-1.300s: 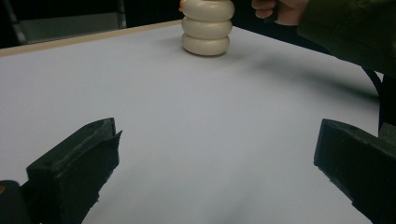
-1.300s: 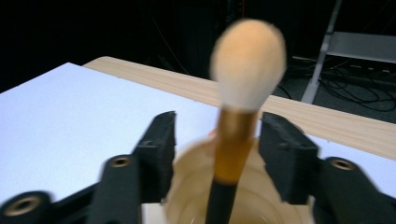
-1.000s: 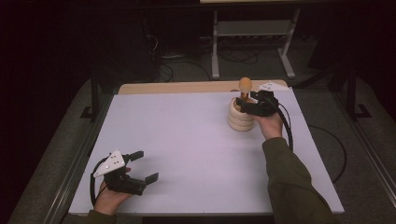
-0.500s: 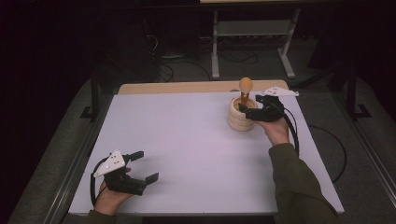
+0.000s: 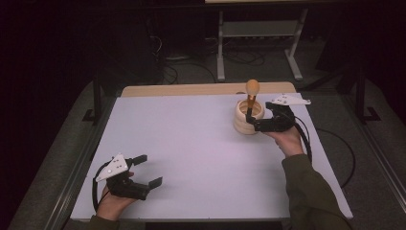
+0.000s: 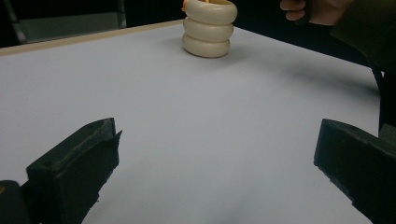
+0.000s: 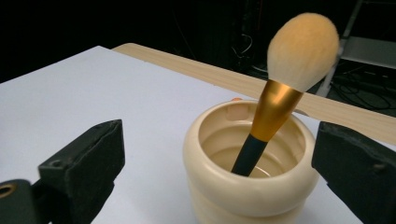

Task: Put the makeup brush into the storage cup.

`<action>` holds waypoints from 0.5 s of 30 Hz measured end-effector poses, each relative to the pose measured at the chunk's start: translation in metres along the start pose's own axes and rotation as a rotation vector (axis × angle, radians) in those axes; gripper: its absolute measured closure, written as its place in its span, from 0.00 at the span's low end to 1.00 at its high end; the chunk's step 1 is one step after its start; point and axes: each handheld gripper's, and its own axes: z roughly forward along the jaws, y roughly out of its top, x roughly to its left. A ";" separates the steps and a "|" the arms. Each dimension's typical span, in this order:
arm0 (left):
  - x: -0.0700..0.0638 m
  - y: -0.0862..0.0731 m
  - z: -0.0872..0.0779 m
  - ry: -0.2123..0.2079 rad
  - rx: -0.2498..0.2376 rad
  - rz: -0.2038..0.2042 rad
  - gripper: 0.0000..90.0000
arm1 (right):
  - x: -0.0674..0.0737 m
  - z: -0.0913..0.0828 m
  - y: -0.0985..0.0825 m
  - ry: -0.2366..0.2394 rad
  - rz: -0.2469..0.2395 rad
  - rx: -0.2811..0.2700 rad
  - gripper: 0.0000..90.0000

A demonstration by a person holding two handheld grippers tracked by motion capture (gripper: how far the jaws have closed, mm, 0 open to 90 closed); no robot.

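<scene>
We had the brush (image 7: 275, 100) standing in the cup (image 7: 250, 186); the right gripper (image 5: 253, 122), jaws just opening, stood apart beside the cup, holding nothing. Next we judged it should back away; the left gripper (image 5: 148, 170) was also apart.

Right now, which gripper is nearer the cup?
Right. The right gripper sits open beside the cup; the left gripper is across the table, at its near edge.

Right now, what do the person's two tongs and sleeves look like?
Both tongs, left tongs and right tongs, are black with blocky jaws, each topped by a grey three-cornered plate and trailing a black cable. The sleeve is olive green.
</scene>
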 end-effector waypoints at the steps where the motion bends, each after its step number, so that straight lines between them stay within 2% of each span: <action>1: 0.000 0.000 0.000 -0.001 0.000 0.003 0.00 | 0.001 -0.002 -0.001 0.002 -0.003 -0.002 0.01; 8: 0.001 0.000 -0.001 0.004 0.001 0.002 0.00 | 0.005 -0.014 -0.003 0.020 -0.017 0.011 0.01; 15: 0.002 0.000 -0.001 0.004 0.000 0.009 0.00 | 0.011 -0.028 -0.008 0.039 -0.028 -0.011 0.01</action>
